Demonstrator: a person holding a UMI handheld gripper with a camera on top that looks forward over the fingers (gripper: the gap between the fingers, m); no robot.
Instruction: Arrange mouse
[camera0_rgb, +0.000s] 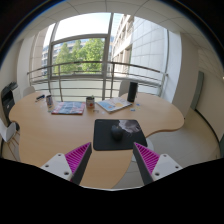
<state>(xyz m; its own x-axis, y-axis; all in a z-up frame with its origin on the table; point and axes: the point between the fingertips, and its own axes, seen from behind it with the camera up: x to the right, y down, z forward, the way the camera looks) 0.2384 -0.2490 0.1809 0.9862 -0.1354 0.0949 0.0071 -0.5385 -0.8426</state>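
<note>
Bright daylight through the window (85, 50); edges bend, perhaps softly blurred.

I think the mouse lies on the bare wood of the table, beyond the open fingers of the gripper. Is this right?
Not quite. In the gripper view the mouse lies on the black mouse mat, not on the bare wood of the table. The rest holds: it is beyond the fingers of the gripper, which are open and hold nothing.

Smooth pale wood table (60, 135), matt black mouse mat (108, 137), glossy dark mouse (129, 127)
</note>
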